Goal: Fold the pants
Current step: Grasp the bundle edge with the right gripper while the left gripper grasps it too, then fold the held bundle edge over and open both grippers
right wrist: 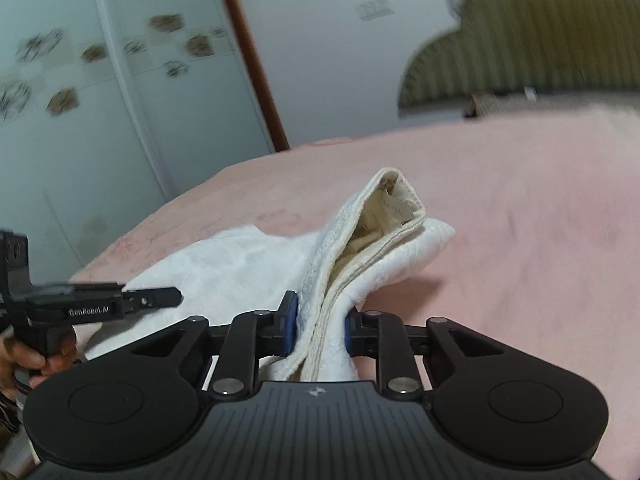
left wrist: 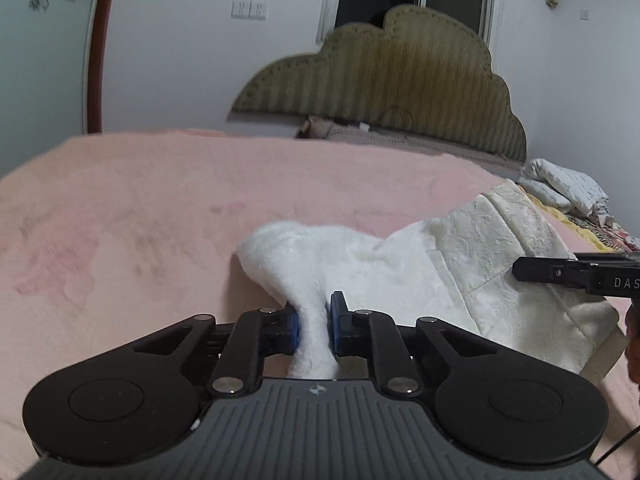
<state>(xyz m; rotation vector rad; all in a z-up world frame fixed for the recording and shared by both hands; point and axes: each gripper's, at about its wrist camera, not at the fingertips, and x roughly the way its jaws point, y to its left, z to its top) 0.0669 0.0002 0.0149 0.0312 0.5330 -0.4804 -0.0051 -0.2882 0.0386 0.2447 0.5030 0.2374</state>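
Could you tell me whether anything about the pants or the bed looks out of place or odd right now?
Nothing looks damaged or spilled. The white pants lie bunched, not flat, on the pink blanket, pinched by the left gripper and the right gripper, as expected mid-fold.

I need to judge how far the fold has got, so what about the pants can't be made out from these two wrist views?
- Left wrist view: the near end of the white pants drops behind the left gripper; their right side is crossed by the right gripper.
- Right wrist view: background blurred; the cloth pinched in the right gripper hides under its body.
- Neither view shows the whole garment, so legs and waistband can't be told apart.
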